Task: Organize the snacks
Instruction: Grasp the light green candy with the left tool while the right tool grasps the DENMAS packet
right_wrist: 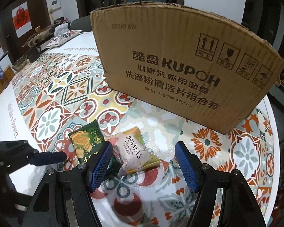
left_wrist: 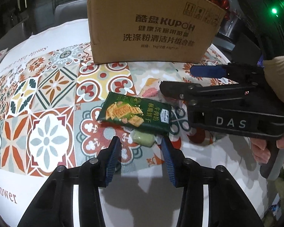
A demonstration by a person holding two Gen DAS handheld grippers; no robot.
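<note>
My right tool (right_wrist: 143,163) and left tool (left_wrist: 141,151), both spread apart, close on snack packets (right_wrist: 137,151) before the cardboard box (right_wrist: 179,66) awaiting them.

The room is dim at the back, but the tablecloth (left_wrist: 47,98) is lit hard from overhead — its white border nearly blows out in the left wrist view. Soft shadows fall under the cardboard box (right_wrist: 179,71) and beneath the gripper fingers. A green lamp (left_wrist: 274,10) flares in the dark corner. Both fisheye pictures bend straight edges — the box top bows — and the corners go black. Fine print is slightly soft.
</note>
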